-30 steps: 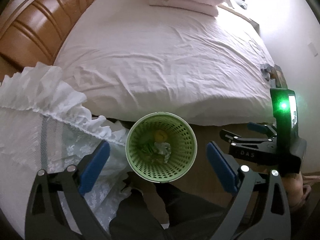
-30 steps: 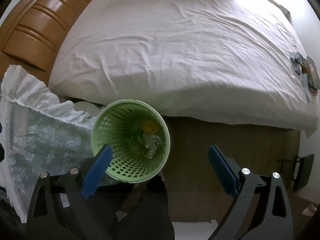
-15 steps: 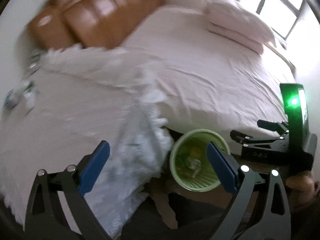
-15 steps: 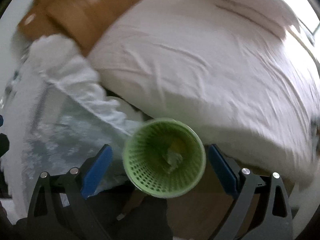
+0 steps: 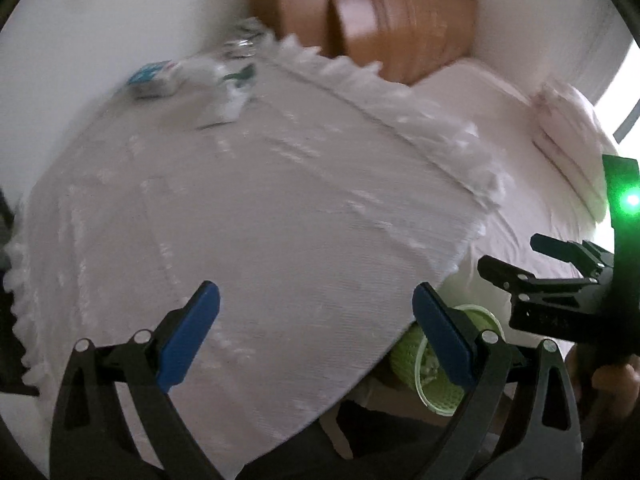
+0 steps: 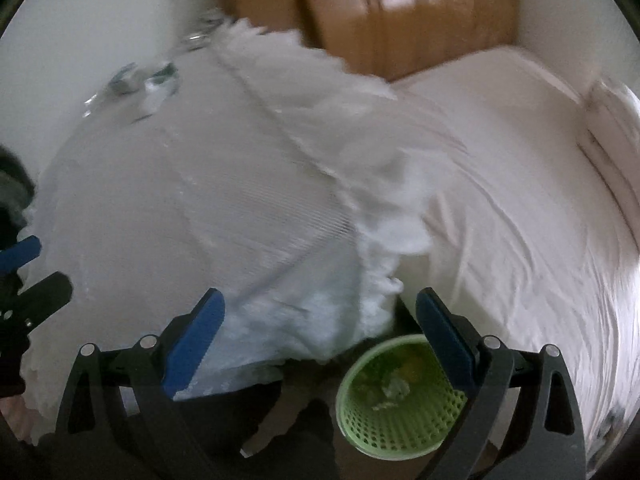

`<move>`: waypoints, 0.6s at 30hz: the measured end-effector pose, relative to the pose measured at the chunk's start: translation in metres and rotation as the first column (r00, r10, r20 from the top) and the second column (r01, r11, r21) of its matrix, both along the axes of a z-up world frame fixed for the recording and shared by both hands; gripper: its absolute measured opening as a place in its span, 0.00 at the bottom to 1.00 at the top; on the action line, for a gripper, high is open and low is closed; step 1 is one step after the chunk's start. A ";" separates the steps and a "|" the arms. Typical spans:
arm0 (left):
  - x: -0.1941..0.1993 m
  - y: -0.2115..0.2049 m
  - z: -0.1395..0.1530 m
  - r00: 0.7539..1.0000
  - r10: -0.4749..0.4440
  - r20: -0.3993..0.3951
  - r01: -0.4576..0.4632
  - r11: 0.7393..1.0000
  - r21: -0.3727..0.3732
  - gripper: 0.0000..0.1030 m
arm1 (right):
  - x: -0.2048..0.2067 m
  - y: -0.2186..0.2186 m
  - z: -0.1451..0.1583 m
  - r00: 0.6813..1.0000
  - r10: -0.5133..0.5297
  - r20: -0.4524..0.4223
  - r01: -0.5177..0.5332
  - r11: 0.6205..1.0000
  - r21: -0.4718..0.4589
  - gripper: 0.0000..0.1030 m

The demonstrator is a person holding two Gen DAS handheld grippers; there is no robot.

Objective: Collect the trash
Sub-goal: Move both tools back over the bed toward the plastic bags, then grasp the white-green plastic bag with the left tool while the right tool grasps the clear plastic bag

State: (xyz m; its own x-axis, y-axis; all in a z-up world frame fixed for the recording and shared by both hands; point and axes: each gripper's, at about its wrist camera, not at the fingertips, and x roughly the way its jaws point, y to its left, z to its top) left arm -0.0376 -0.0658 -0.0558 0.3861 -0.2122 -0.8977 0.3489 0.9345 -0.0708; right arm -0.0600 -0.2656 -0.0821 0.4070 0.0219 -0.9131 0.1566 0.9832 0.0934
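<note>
A green mesh waste basket (image 6: 394,394) stands on the floor between the bed and a cloth-covered table, with crumpled scraps inside. In the left wrist view the basket (image 5: 430,364) is half hidden behind my right-hand finger. My left gripper (image 5: 316,334) hangs open and empty above the white tablecloth (image 5: 248,216). My right gripper (image 6: 320,328) is open and empty too, over the cloth's hanging edge, beside the basket. Blurred trash lies at the table's far corner: a blue-and-white wrapper (image 5: 150,78) and crumpled clear plastic (image 5: 230,80). The right wrist view shows that clear plastic (image 6: 140,84) as a smear.
A bed (image 6: 520,184) with white sheets and a brown headboard (image 6: 392,12) fills the right. Pillows (image 5: 568,124) lie at its far end. The right gripper's body with a green light (image 5: 624,200) shows in the left wrist view. A lace frill (image 6: 384,236) edges the cloth.
Both views have swung left, from the basket and bed onto the cloth-covered table. The basket has slid to the lower right. The trash at the table's far corner has come into view.
</note>
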 end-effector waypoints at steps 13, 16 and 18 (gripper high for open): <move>0.102 0.013 -0.007 0.999 0.025 0.044 -0.026 0.999 0.031 0.90 | 0.062 0.028 0.007 1.000 0.012 -0.020 -0.012 1.000 -0.028 0.95; 0.145 0.006 -0.013 0.998 0.038 0.059 -0.041 0.998 0.042 0.90 | 0.079 0.028 0.009 1.000 0.009 -0.013 -0.009 1.000 -0.023 0.95; 0.176 0.000 -0.022 0.997 0.042 0.058 -0.046 0.997 0.062 0.90 | 0.099 0.031 0.011 1.000 0.006 -0.005 -0.006 1.000 -0.031 0.95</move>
